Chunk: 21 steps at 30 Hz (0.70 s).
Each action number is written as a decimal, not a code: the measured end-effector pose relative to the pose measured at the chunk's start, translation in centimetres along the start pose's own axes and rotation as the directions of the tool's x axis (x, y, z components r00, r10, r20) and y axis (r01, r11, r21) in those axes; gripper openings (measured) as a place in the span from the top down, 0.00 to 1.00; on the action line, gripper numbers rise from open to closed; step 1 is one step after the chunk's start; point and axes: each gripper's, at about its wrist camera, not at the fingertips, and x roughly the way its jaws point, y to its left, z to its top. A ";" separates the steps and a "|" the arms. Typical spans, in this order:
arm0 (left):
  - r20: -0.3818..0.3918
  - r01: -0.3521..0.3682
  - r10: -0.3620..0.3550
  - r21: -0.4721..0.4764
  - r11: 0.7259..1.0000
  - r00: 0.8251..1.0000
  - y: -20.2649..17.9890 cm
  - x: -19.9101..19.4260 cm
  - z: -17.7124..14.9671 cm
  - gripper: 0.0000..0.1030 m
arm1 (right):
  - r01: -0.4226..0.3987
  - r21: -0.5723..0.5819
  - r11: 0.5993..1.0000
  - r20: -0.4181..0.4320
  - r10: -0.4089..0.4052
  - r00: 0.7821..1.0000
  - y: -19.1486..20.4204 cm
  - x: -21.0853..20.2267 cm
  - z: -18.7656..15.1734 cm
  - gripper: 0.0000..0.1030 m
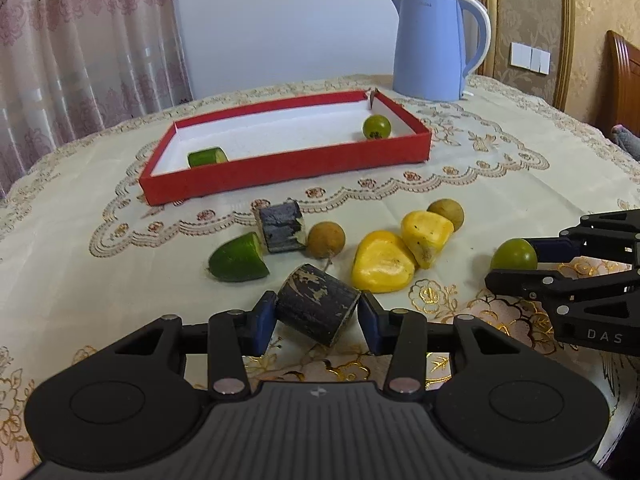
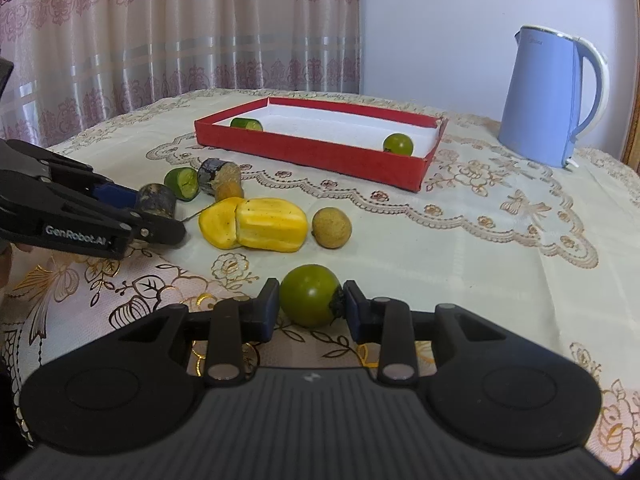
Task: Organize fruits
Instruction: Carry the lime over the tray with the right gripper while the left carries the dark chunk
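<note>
My left gripper (image 1: 318, 314) is shut on a dark, peeling cylinder piece (image 1: 318, 306) lying on the tablecloth. Seen from the right wrist, that piece (image 2: 156, 198) sits between the left gripper's blue pads. My right gripper (image 2: 310, 304) is shut on a round green fruit (image 2: 310, 294), which also shows at the right edge of the left wrist view (image 1: 514, 254). Beyond lies a red tray (image 1: 280, 176) holding a green cut piece (image 1: 207, 157) and another green round fruit (image 1: 377, 127).
Loose on the cloth between grippers and tray: a second dark piece (image 1: 280, 228), a green half (image 1: 238, 258), two yellow chunks (image 1: 382, 262), two brown round fruits (image 1: 326, 239). A blue kettle (image 1: 432, 46) stands behind the tray. Curtain at left.
</note>
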 end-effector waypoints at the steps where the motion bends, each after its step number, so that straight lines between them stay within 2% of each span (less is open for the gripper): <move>1: 0.005 -0.002 0.002 0.000 1.000 1.000 0.1 -0.2 0.0 0.59 | 0.003 -0.004 1.000 0.003 -0.003 1.000 0.1 -0.1 0.1 0.69; 6: 0.046 -0.015 0.015 -0.007 1.000 0.999 0.9 -1.4 0.4 0.59 | 0.011 -0.049 0.999 0.047 -0.008 0.999 -0.2 -1.0 2.5 0.69; 10: 0.078 -0.027 0.029 -0.019 0.999 0.997 1.8 -2.2 1.0 0.59 | 0.052 -0.097 0.994 0.097 -0.043 0.994 -1.5 0.0 6.5 0.69; 16: 0.087 -0.048 0.052 -0.049 0.998 0.995 3.6 -2.2 1.5 0.58 | 0.078 -0.122 0.989 0.110 -0.064 0.992 -3.6 4.9 11.8 0.69; 21: 0.094 -0.066 0.072 -0.067 0.996 0.993 5.0 -2.0 2.1 0.58 | 0.095 -0.111 0.989 0.071 -0.088 0.994 -4.7 9.6 13.3 0.69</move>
